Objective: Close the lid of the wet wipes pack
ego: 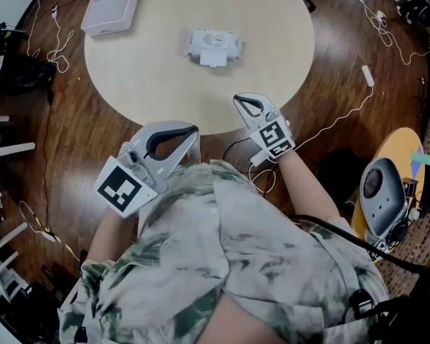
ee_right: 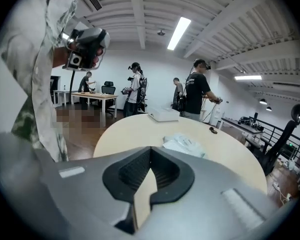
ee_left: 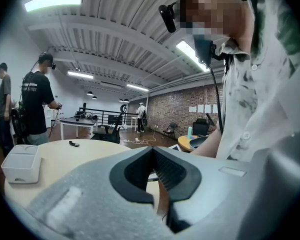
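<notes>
Head view: pack (ego: 213, 46) beyond fingers (ego: 261, 103)

Your wipes pack (ego: 213, 46), lid open, on the table (ego: 150, 84)

You have it lying flat near the middle of the round table, well ahead of you. It is a soft, crinkled packet, white and pale, with a stiff white frame on its top face. The lid (ego: 213, 61) is flipped out toward you and hangs over the pack's near edge.
</notes>
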A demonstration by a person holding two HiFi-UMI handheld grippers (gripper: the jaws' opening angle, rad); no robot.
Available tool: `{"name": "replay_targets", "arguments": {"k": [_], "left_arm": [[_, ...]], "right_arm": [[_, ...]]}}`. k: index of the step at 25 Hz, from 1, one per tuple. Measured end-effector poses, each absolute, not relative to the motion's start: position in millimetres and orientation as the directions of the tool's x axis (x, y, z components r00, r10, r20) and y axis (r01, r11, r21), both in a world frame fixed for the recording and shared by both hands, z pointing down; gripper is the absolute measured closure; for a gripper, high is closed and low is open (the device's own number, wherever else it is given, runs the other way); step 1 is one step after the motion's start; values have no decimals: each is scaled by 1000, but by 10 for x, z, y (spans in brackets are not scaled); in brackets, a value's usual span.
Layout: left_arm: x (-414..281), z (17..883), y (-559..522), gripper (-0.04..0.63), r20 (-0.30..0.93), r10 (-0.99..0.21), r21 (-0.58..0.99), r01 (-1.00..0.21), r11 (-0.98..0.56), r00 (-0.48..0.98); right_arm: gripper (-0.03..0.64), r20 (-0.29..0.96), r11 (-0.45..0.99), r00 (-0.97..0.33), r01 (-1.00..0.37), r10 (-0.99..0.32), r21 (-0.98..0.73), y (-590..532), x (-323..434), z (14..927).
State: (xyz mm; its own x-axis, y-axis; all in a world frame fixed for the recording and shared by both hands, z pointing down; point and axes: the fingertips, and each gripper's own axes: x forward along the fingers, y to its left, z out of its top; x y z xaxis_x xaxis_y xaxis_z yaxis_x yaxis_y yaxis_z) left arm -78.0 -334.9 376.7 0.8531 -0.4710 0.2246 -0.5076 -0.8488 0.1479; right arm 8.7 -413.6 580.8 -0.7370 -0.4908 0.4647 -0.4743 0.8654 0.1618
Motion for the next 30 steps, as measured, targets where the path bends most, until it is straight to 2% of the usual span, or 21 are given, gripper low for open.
{"name": "replay_targets", "arguments": {"k": [8,21,30], "left_arm": [[-1057,3858,-3758,595,262,-429,169,-478,-862,865],[-1129,3918,-4113,595,272,-380,180,-435,-882,884],[-1160,4023,-4209,595,273,-372,200,-431,-880,887]], "right_arm": [[611,560,838,-661,-534,-500,117,-4724,26,6522],[611,667,836,-573,-530,-476,142,-5140,-22,6998],[611,644,833,-599,-542,-475,111,-5244,-110,6957]]}}
